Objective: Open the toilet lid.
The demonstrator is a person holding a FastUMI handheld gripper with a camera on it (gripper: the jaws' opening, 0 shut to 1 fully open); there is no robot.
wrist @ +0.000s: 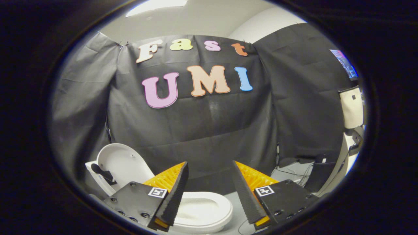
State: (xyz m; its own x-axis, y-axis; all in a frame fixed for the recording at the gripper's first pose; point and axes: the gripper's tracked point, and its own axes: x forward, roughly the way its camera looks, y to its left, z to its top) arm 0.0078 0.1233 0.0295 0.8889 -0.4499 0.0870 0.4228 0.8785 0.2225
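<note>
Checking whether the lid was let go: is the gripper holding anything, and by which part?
Nothing is held. The gripper is open, fingers apart with only air between them; the toilet lid stands raised beyond the left finger, untouched.

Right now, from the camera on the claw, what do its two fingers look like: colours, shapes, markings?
The claw has two wedge-shaped fingers that taper to narrow tips. Each has an orange ribbed body and a black textured pad on its inner face. Behind each finger sits a black plate with small screws, and each plate carries a square black-and-white marker tag. No cables are visible on them.
</note>
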